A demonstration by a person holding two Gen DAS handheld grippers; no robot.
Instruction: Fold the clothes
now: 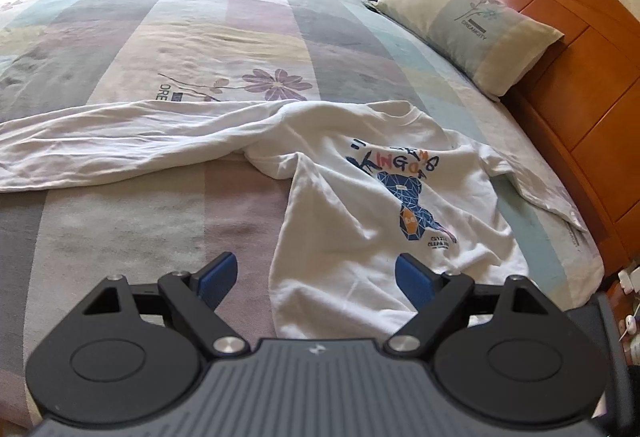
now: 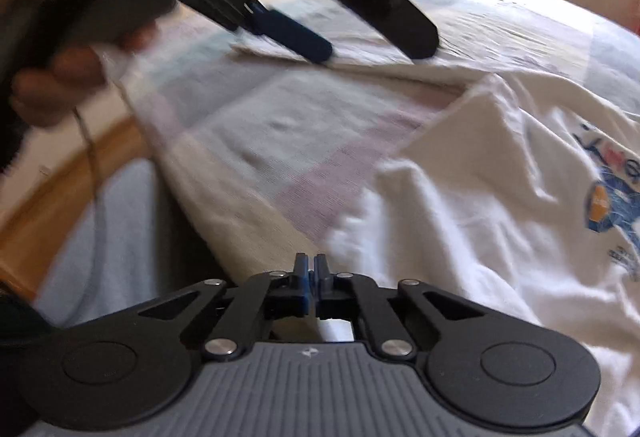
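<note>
On bed: white shirt (image 1: 360, 197) | pillow (image 1: 472, 25) reads "DREAMCITY"

White long-sleeve sweatshirt (image 1: 360, 205) lying crumpled on the bed, front side up. Blue graphic with an orange patch and blue lettering on the chest. 1 sleeve stretches out flat and wrinkled toward the far left; body bunched, with folds near the collar. Hem sits at the near bed edge. Unfolded.
</note>
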